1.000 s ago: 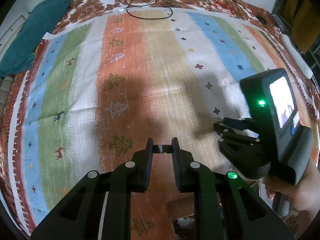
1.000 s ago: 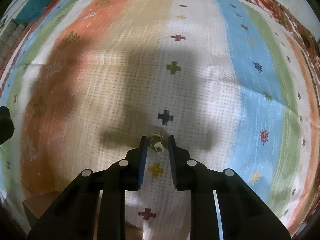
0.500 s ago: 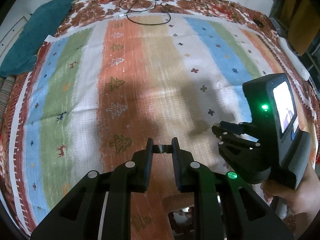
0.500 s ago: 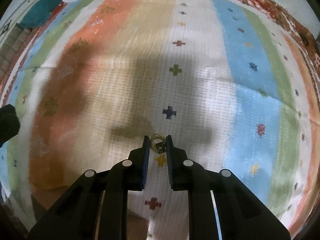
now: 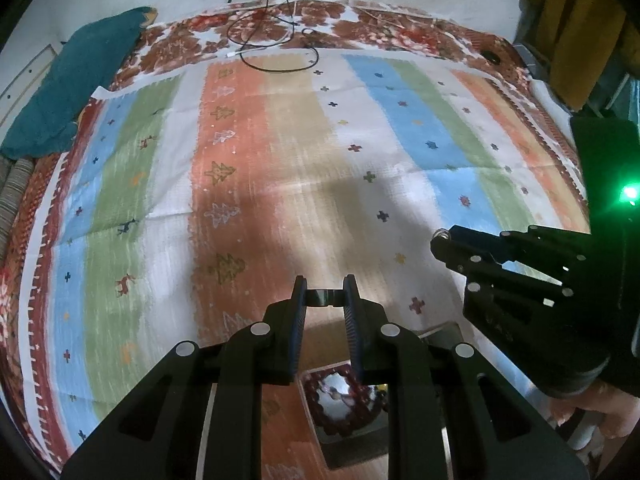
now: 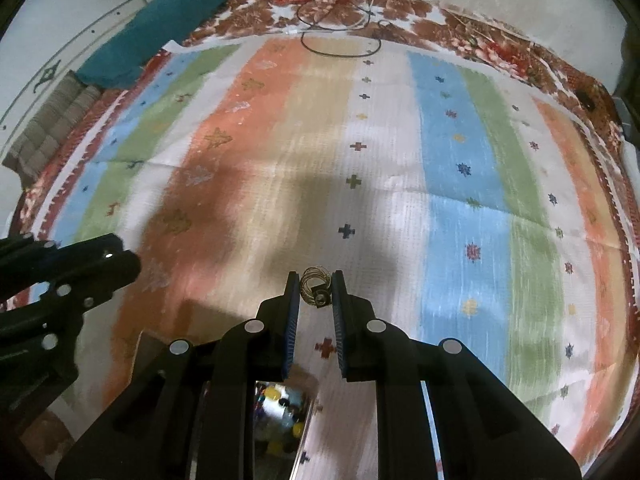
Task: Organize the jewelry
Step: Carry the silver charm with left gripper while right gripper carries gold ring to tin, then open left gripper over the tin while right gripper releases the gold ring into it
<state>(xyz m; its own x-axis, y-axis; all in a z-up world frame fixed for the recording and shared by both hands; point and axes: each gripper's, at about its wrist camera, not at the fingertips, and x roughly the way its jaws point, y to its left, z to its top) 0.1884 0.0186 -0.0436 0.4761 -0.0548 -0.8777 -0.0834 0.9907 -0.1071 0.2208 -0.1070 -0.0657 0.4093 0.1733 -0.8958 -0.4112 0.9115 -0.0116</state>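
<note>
My right tongs [image 6: 316,294] are clenched on a gold coiled ring [image 6: 315,282], which sits between the tips at the lower middle of the right wrist frame, clear of the striped cloth [image 6: 460,168] beneath. From the left wrist camera the same ring [image 5: 441,235] pokes out at the tip of the right tongs [image 5: 442,242], at the right edge of that frame. A hand [image 5: 600,412] shows at the lower right, under the right tool.

My left tongs [image 5: 326,298] grasp a small dark, glossy piece [image 5: 322,297] bridging the two tips; I cannot tell what it is. In the right wrist frame the left tongs [image 6: 124,264] come in from the left edge.

Below each pair of tongs, at the bottom of both frames, lies a mirrored tray [image 5: 352,444]; in the right wrist frame the tray [image 6: 302,432] shows small coloured beads.

A teal cloth [image 5: 72,80] lies at the upper left, and a black cable [image 5: 280,56] loops at the top centre of the striped cloth.
</note>
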